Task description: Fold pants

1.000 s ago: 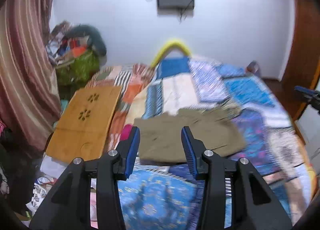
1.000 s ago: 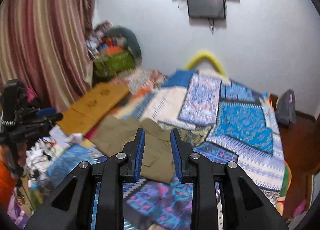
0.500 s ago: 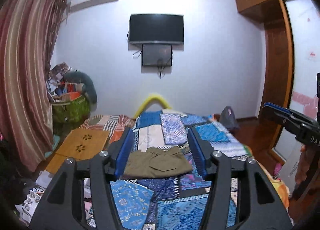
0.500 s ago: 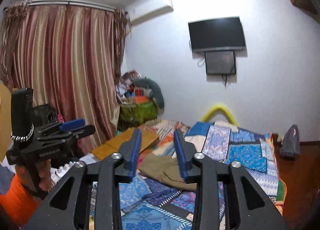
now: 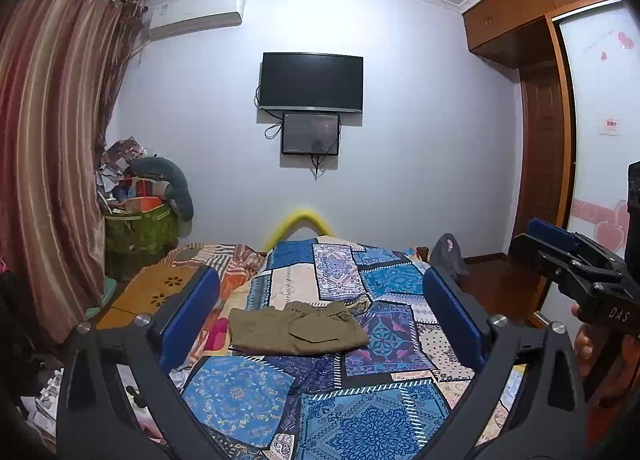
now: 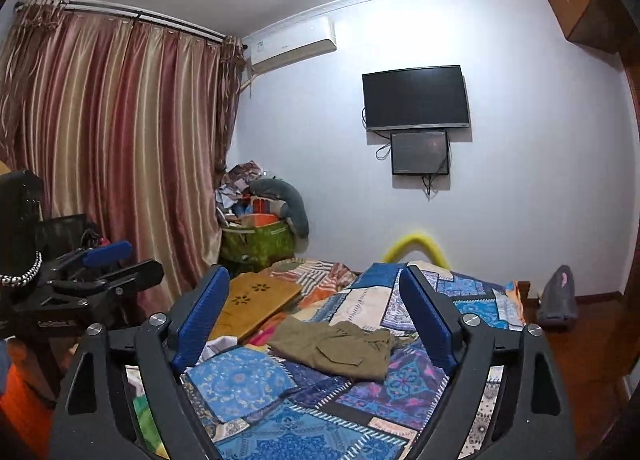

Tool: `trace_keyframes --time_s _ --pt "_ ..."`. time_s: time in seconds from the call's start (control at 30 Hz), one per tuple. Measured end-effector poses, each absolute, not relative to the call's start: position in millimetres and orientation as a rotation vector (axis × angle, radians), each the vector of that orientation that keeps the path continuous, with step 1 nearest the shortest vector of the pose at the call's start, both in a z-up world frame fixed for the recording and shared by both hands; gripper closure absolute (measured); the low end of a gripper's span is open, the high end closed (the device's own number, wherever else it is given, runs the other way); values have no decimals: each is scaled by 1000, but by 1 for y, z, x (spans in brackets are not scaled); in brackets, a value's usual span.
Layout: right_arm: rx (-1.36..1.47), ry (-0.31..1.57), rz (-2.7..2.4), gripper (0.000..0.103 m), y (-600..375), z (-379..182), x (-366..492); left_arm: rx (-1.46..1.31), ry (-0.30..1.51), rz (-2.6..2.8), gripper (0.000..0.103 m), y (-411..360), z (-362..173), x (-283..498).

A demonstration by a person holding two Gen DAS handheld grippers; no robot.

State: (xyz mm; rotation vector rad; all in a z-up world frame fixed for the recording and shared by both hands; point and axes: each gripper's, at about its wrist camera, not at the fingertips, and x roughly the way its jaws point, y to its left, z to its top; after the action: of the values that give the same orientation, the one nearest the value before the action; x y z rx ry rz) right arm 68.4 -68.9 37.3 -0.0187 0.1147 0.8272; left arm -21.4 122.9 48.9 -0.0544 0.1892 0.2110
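Jaws of both grippers are spread wide apart, with nothing held. The left gripper (image 5: 320, 314) and the right gripper (image 6: 316, 318) are raised above the bed (image 5: 248, 392). The pants (image 5: 296, 328) are laid folded and flat on the patterned bedspread, at frame centre, framed between the blue pads.

Getting cut off at the bottom edge in both wrist views: the patchwork bedspread (image 5: 360, 420), plus the black gripper frames. Hiding under the folded pants (image 6: 340, 348): whichever layers are tucked beneath (only the top face and one cargo pocket showing). Sitting too small to read: the sticker on the wardrobe door (image 5: 610, 125). Poking in only partly at the frame edge: right gripper (image 5: 560, 244), so jaw gap staying unclear from there.
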Motion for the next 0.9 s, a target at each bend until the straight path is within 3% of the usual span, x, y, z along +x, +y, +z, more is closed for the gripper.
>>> trace_keyframes --time_s 0.13,0.9 --pt "-24 77 820 1 -69 33 61 -55 196 219 0 120 44 -24" --pt "-34 104 799 0 -72 26 55 -65 225 247 0 126 28 -14"
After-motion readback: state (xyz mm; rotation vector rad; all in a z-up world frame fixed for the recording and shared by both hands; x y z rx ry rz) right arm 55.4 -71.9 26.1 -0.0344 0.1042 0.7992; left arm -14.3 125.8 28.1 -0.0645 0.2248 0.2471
